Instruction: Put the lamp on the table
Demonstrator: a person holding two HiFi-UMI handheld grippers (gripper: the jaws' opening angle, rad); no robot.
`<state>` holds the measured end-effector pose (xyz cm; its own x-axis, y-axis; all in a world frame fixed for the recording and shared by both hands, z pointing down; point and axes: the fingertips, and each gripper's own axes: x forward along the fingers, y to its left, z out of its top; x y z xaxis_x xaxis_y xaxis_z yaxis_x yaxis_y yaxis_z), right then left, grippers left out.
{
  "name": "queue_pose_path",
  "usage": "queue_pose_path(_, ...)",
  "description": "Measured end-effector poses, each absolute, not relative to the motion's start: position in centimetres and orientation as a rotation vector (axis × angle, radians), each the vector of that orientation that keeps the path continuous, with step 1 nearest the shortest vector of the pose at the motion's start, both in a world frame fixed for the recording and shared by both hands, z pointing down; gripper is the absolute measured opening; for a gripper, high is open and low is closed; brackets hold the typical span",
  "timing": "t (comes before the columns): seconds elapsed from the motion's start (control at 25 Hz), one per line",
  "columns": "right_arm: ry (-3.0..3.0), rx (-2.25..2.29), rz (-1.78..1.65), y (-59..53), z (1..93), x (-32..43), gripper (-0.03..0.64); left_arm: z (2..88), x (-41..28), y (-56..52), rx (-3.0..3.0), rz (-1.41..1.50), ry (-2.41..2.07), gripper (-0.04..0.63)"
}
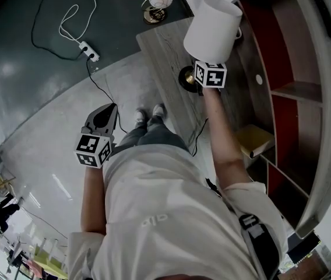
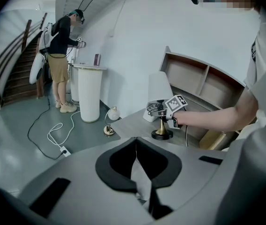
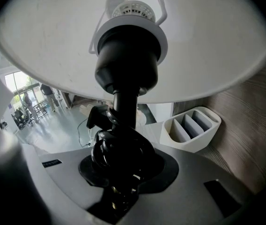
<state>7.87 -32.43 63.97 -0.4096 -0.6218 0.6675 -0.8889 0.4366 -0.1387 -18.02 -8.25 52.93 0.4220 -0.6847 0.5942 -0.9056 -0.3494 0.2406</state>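
Gripping the white-shaded lamp (image 1: pixel 212 28) by its black stem, the fingers of the right gripper (image 3: pixel 119 172) should open only once the round base (image 2: pixel 162 135) rests flat, well inside the grey wooden desk (image 1: pixel 159 51) edge.

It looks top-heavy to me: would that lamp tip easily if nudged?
Possibly: the lamp carries a wide white shade high on a thin stem, above a small round base. The dark base looks solid, so it may steady it.
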Motion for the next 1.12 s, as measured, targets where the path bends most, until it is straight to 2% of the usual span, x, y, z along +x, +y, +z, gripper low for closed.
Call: queue_pose_path(1.12, -2.182, 1.325, 0.591, -31.7, 64.6, 7.6, 0.138, 53.8, -18.9, -8.4, 2.135, 0.546, -1.295, 0.017)
